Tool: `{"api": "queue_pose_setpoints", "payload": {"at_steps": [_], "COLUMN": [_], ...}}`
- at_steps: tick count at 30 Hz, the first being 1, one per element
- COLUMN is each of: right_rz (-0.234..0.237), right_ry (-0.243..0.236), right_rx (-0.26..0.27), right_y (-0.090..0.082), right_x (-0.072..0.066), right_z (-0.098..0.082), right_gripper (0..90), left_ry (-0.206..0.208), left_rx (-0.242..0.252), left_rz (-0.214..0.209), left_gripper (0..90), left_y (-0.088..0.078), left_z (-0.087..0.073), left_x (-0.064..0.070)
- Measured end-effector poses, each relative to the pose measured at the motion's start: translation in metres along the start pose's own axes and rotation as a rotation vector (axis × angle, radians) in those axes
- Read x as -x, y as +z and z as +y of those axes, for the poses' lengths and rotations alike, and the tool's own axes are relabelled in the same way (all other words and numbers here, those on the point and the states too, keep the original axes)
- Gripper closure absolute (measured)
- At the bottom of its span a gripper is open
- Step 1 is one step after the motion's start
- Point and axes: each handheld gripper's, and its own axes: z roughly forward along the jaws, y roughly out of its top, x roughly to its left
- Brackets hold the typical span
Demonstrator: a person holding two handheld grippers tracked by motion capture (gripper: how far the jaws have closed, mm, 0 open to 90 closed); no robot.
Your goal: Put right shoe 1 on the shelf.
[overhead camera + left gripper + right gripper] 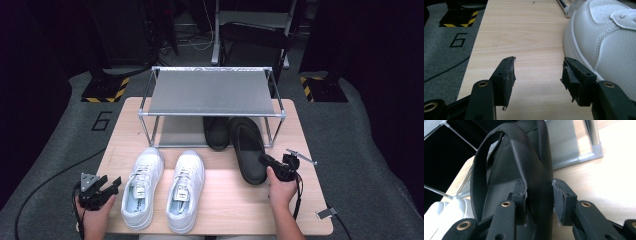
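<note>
The shelf top hides most of the second black shoe (216, 132) in your rack (212, 113) on the wooden table (230, 205); dark room behind. Your right gripper (272, 162) clamps the black slipper (247, 150) by its side wall, before the rack. Your left gripper (102, 189) gapes empty beside the white sneakers (162, 187).

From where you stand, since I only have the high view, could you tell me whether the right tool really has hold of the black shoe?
Observer: Yes, in the right gripper view the right tool is clamped on the black shoe's side wall, one pad inside, one outside.
Operator: Thank you. Is the left tool holding anything?
Observer: No, the left tool is open over bare table.
Operator: Is it near the white sneaker?
Observer: Its right-hand jaw sits right beside the white sneaker's side; I cannot tell whether they touch.
</note>
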Motion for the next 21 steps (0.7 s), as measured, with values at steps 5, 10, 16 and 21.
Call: {"api": "queue_pose_setpoints", "payload": {"at_steps": [5, 10, 16, 21], "right_rz": [-0.023, -0.024, -0.033, -0.048], "right_ry": [0.005, 0.007, 0.000, -0.005], "right_rx": [-0.004, 0.011, 0.028, 0.036], "right_y": [0.009, 0.017, 0.021, 0.027], "right_x": [-0.004, -0.006, -0.011, -0.017], "right_z": [0.006, 0.013, 0.024, 0.036], "right_gripper": [65.4, 65.4, 65.4, 65.4], "left_ry": [0.011, 0.011, -0.001, -0.001], "left_rx": [-0.009, -0.008, 0.000, 0.007], "left_rz": [-0.001, -0.002, -0.002, -0.001], "left_gripper": [43.1, 43.2, 43.2, 43.2], "left_y": [0.000, 0.000, 0.000, 0.000], "left_z": [0.000, 0.000, 0.000, 0.000], "left_x": [-0.001, -0.002, -0.001, -0.002]}}
